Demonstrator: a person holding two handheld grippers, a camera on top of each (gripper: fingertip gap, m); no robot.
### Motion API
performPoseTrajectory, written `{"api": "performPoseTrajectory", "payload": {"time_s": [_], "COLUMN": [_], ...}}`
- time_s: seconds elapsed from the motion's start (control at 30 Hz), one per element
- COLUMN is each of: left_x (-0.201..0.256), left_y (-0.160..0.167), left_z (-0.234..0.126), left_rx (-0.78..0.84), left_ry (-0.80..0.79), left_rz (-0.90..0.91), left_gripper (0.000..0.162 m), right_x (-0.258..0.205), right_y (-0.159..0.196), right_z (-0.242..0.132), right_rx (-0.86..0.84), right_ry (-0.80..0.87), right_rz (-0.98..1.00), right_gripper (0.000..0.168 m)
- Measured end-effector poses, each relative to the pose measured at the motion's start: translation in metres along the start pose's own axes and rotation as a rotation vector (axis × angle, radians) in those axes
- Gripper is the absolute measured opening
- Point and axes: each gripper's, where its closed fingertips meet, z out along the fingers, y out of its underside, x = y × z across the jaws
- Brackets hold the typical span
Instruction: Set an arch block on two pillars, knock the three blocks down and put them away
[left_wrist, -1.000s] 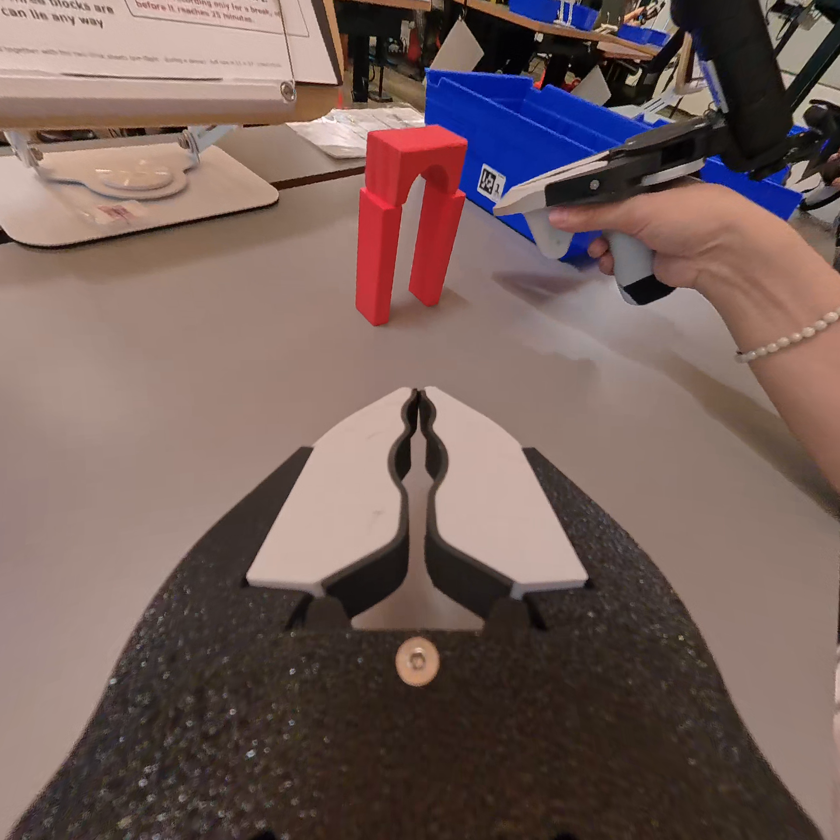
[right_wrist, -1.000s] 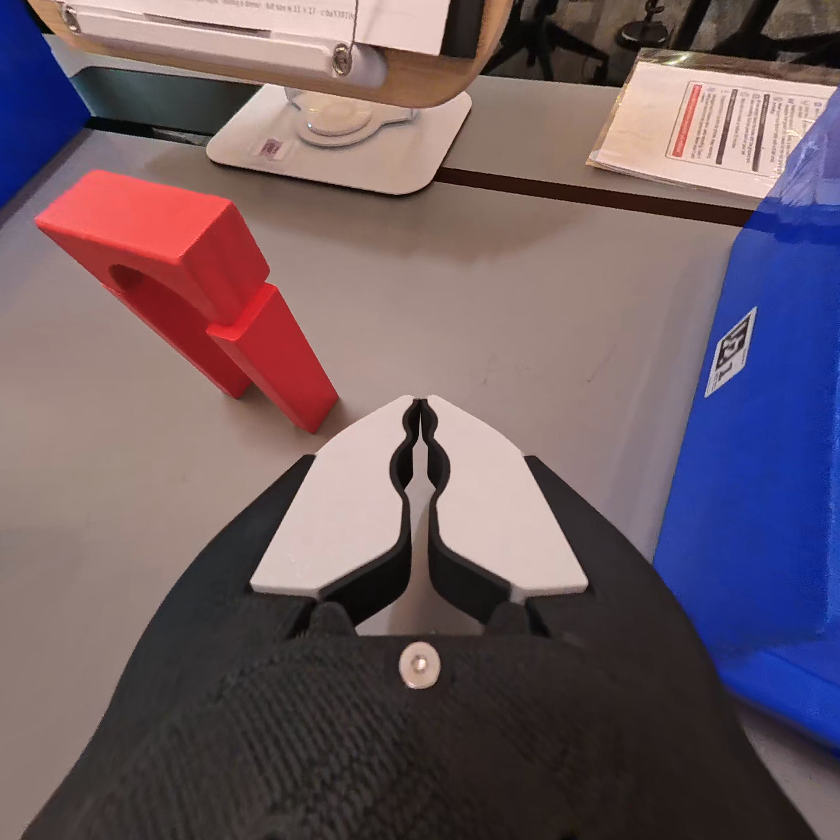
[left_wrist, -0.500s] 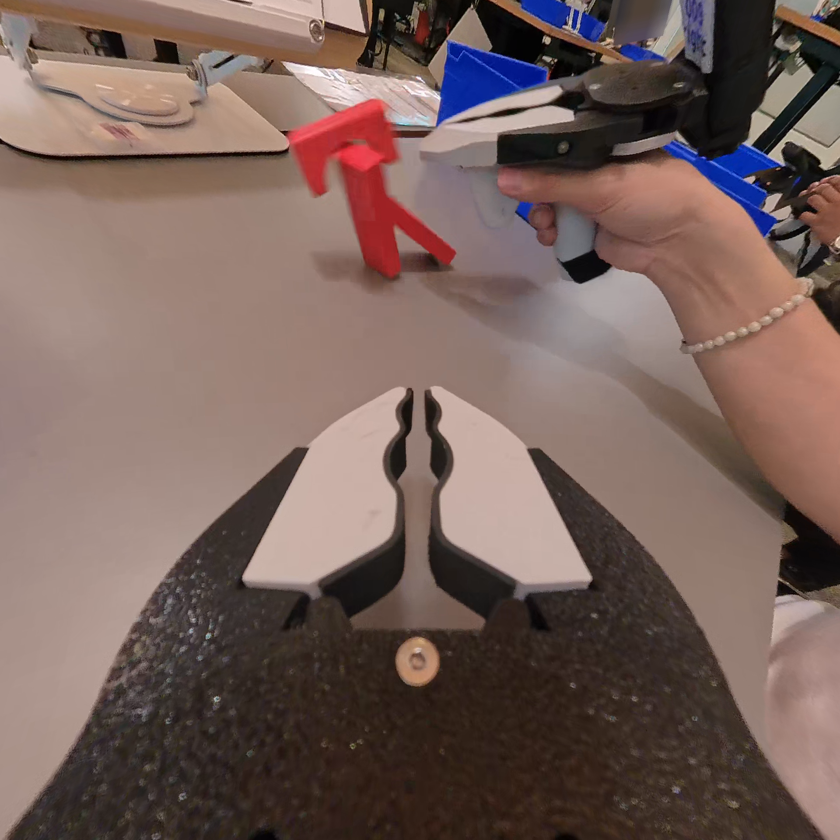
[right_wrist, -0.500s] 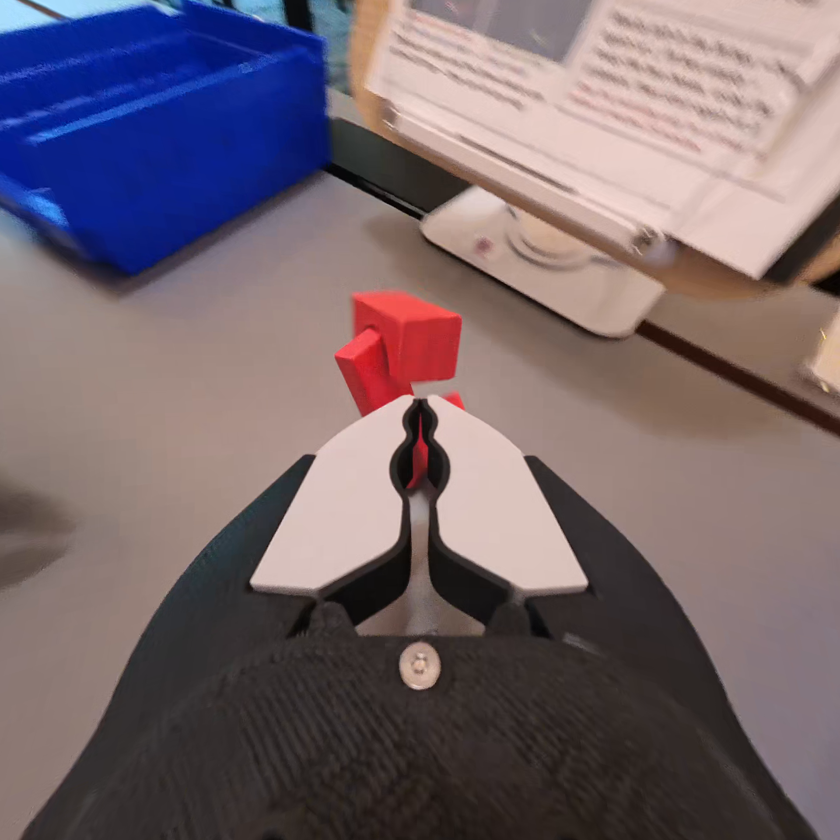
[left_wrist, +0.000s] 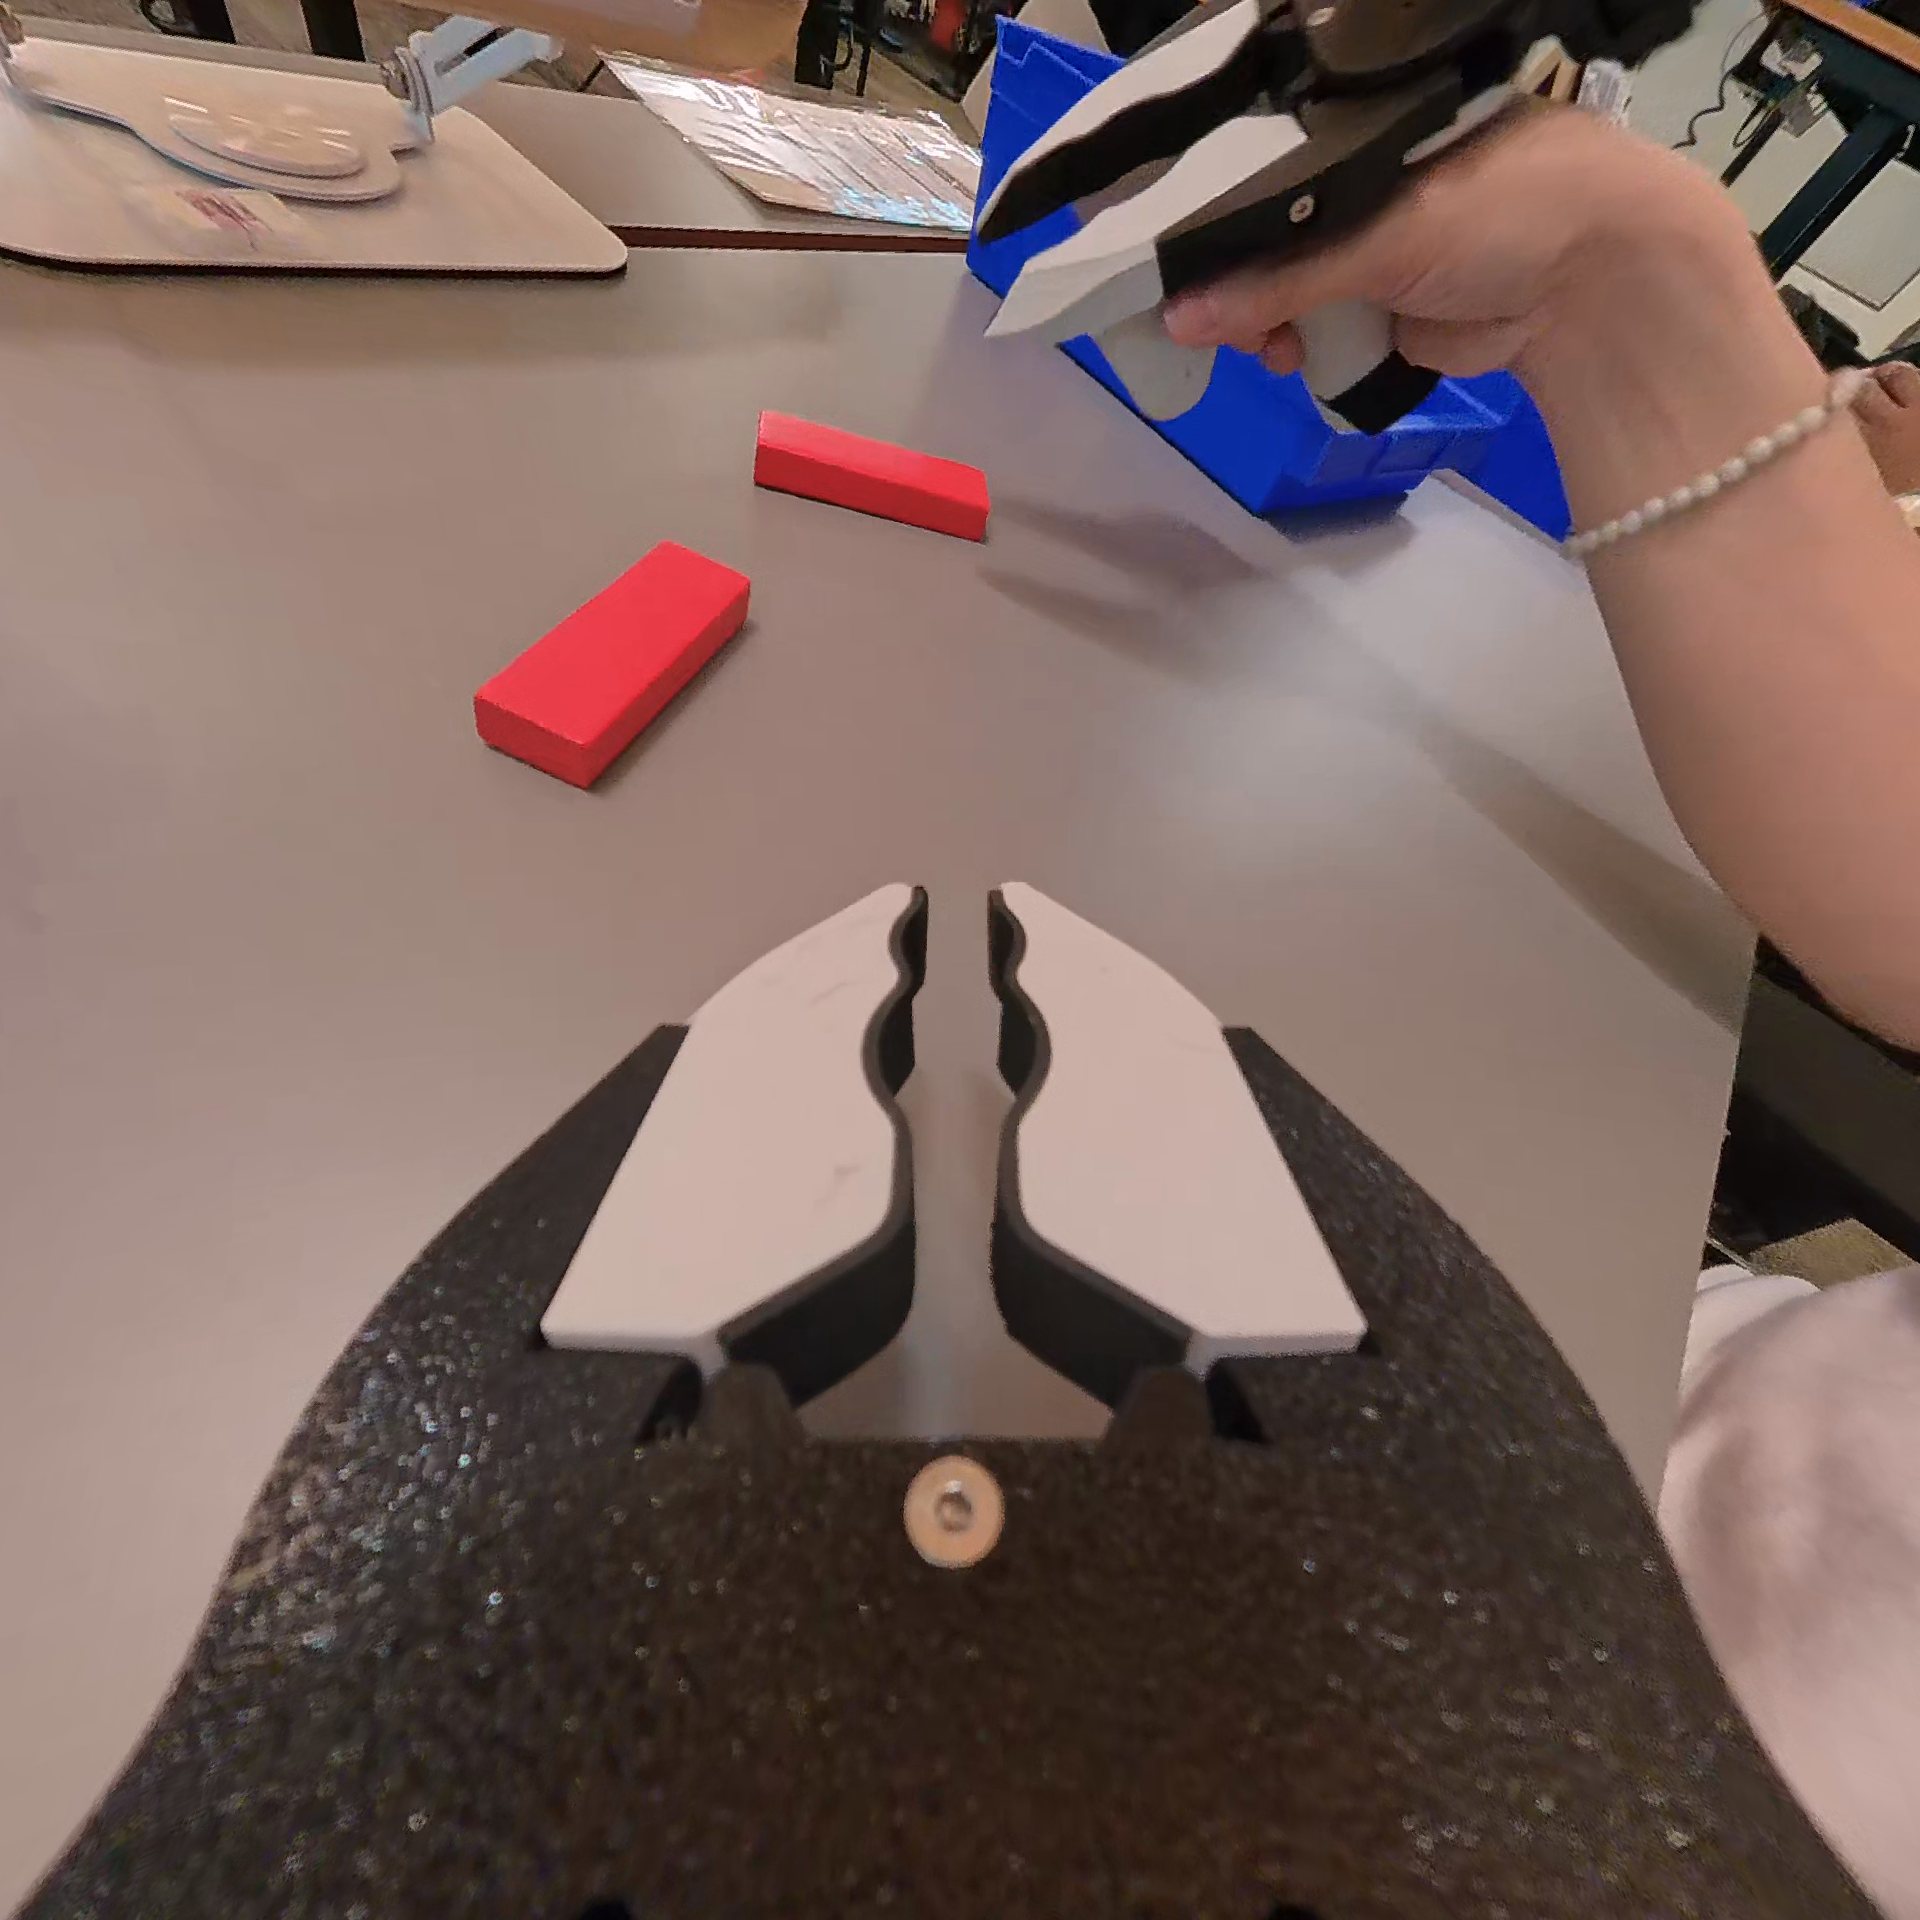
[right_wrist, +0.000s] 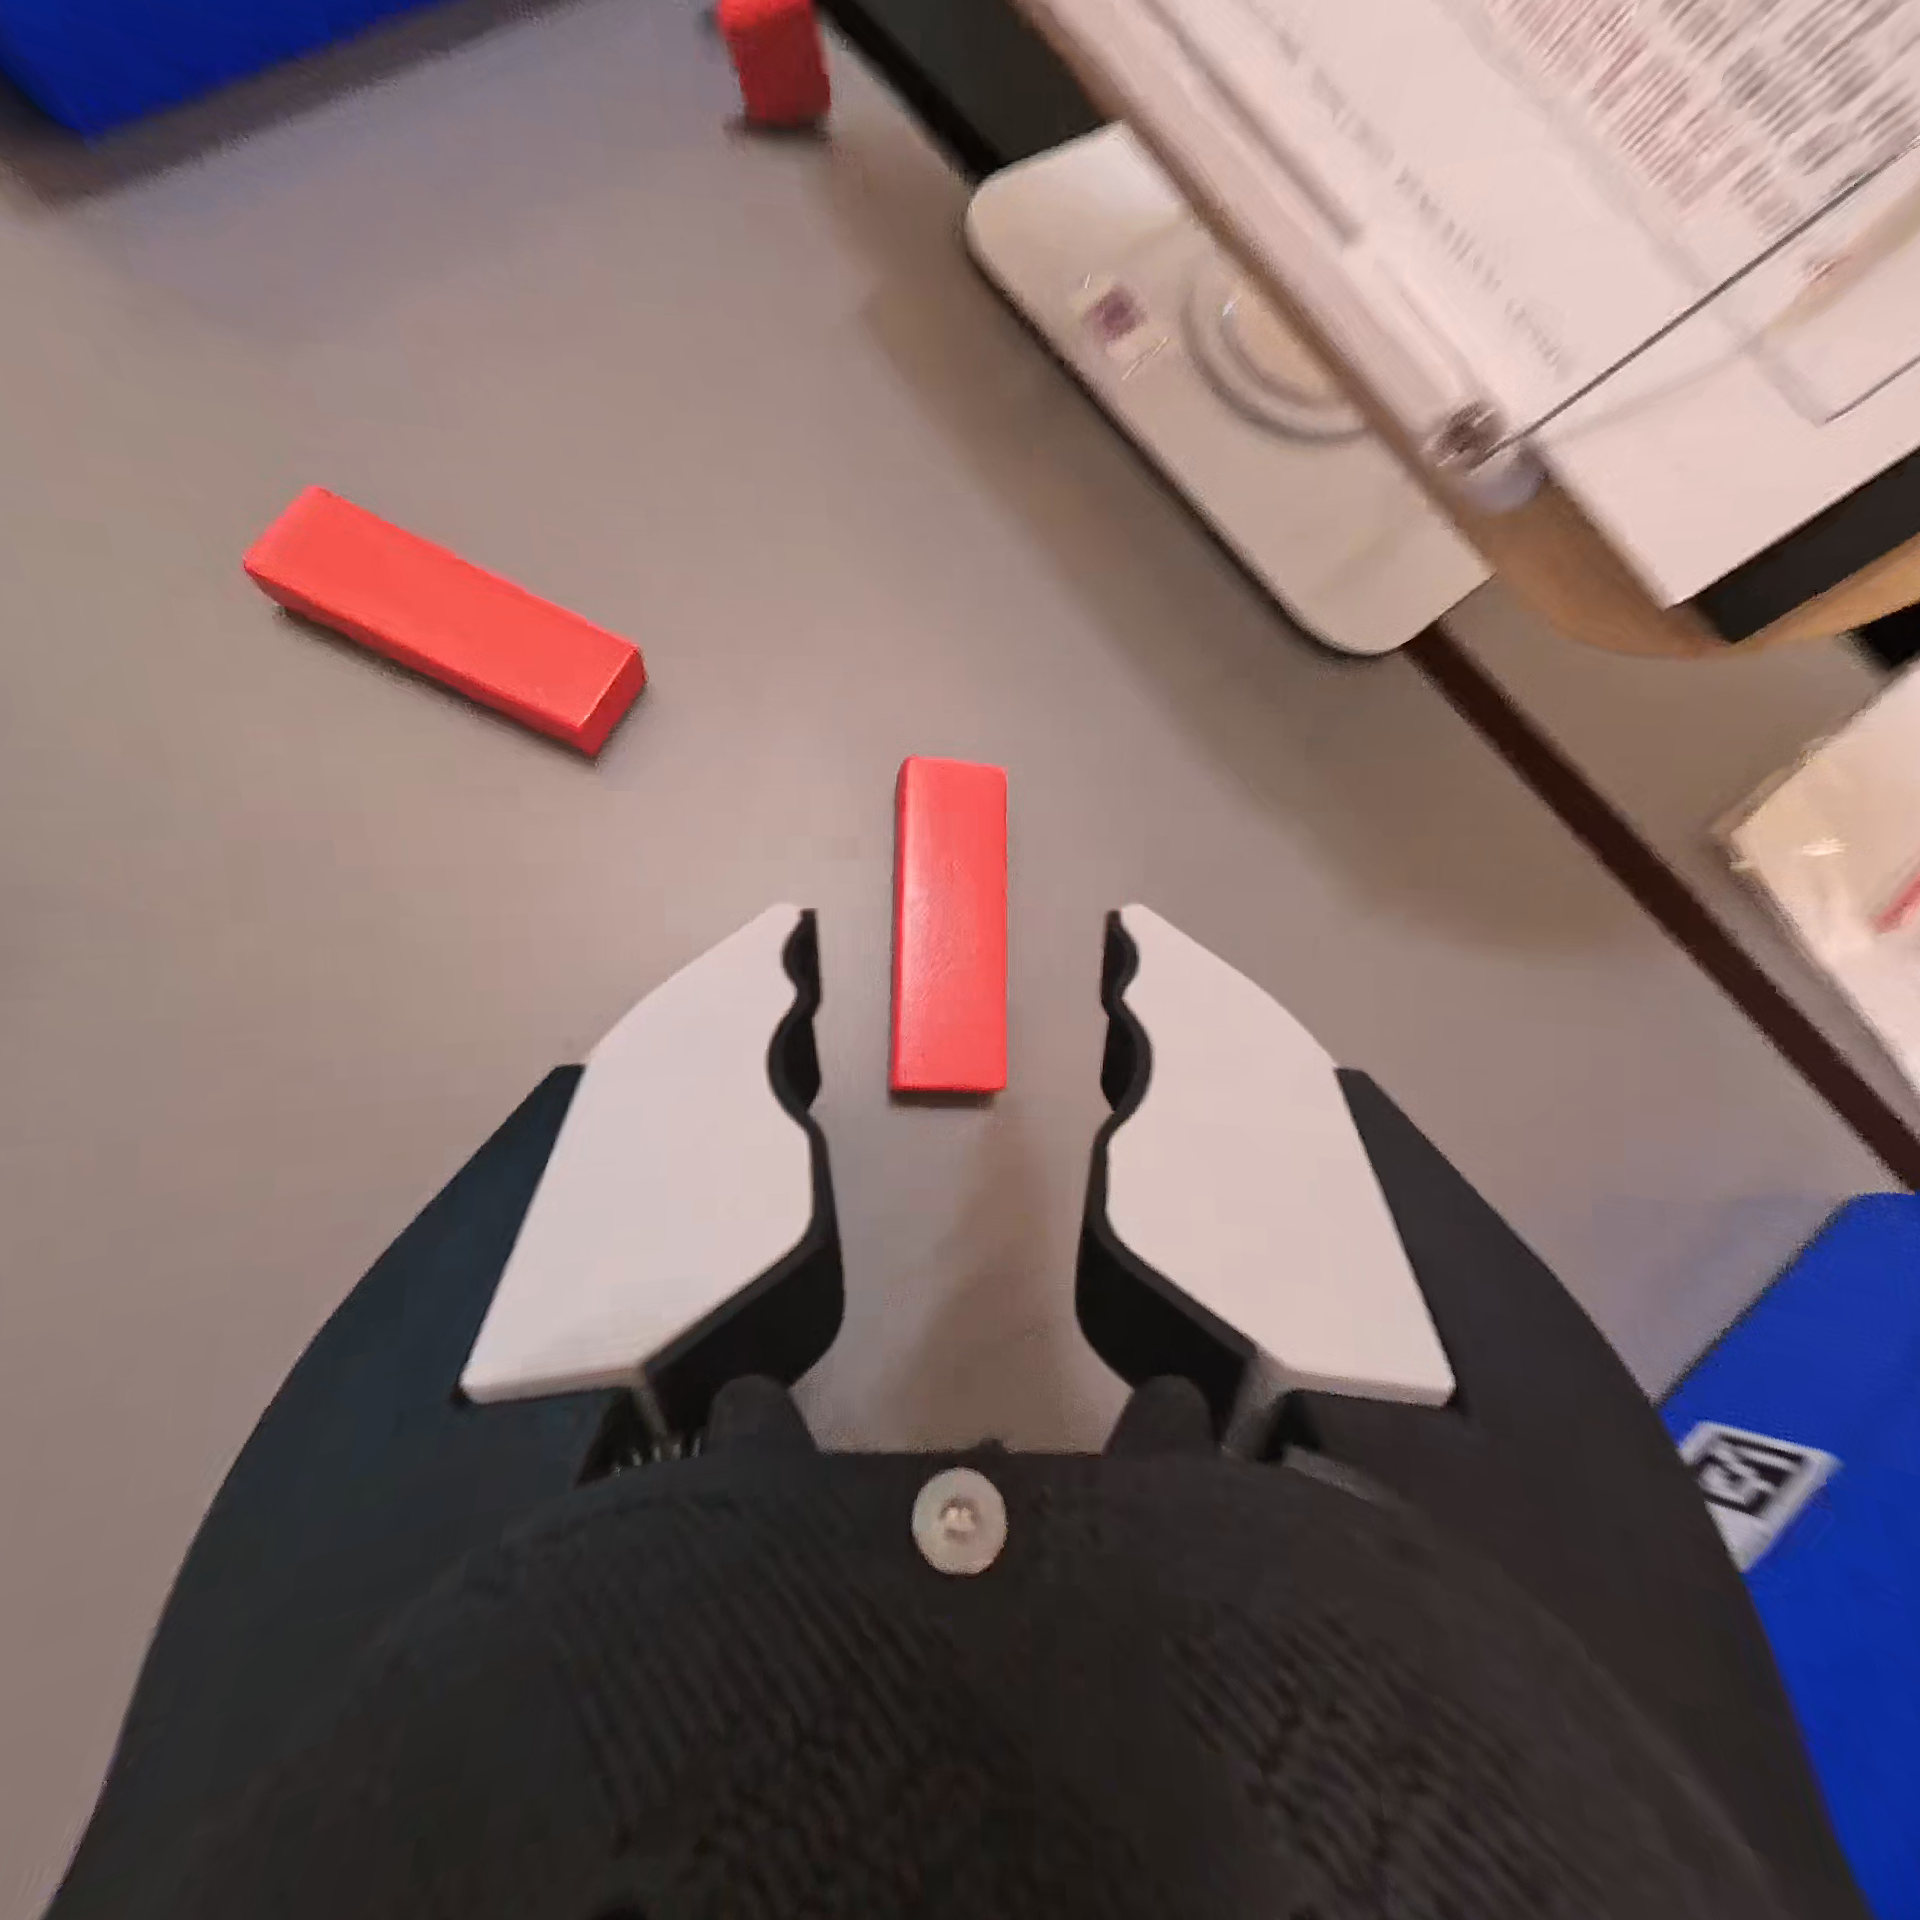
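Two flat red blocks lie apart on the grey table (left_wrist: 312, 935). My right gripper (right_wrist: 961, 914) is open and empty, and hangs above the table. The farther block (right_wrist: 951, 925) shows lengthwise in the gap between its fingers, untouched. That block also shows in the left wrist view (left_wrist: 871, 476), below the right gripper (left_wrist: 992, 281), which a hand holds. The nearer block (left_wrist: 613, 665) lies to its left (right_wrist: 447, 623). A third red piece (right_wrist: 774, 57) stands far off, blurred. My left gripper (left_wrist: 956, 894) is low over bare table, empty, its tips a narrow gap apart.
A blue bin (left_wrist: 1299, 447) sits at the right (right_wrist: 1818, 1455), another blue bin (right_wrist: 156, 52) farther off. A document stand with a white base (left_wrist: 260, 197) stands at the back (right_wrist: 1226, 364), with plastic-sleeved sheets (left_wrist: 810, 145) beside it. The table's edge (left_wrist: 1704, 1039) runs down the right. The left gripper's tips are roughly 25 cm from the right gripper's.
The standing red arch has toppled after the shut right gripper reached it; its two uprights now lie flat. The right gripper has risen and opened. The left gripper's tips have parted slightly.
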Motion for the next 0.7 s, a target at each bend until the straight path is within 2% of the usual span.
{"api": "performPoseTrajectory", "payload": {"time_s": [0.17,0.27,0.4,0.53,0.7], "left_x": [0.003,0.006,0.006,0.006,0.006], "left_y": [0.004,0.004,0.006,0.008,0.009], "left_z": [0.000,-0.001,-0.003,-0.003,-0.004], "left_rx": [-0.006,-0.007,-0.017,-0.024,-0.027], "left_ry": [0.012,0.019,0.013,0.020,0.021], "left_rz": [-0.008,-0.007,0.004,-0.006,-0.006], "left_gripper": [0.012,0.012,0.013,0.014,0.015], "right_x": [0.002,0.009,0.006,0.003,0.000], "right_y": [0.028,0.040,0.032,0.037,0.040], "right_z": [0.029,0.045,0.058,0.065,0.067], "right_rx": [-0.217,-0.313,-0.297,-0.362,-0.400], "right_ry": [-0.137,-0.117,-0.125,-0.126,-0.134], "right_rz": [-0.002,-0.034,-0.009,-0.047,-0.084], "right_gripper": [0.076,0.077,0.073,0.071,0.047]}}
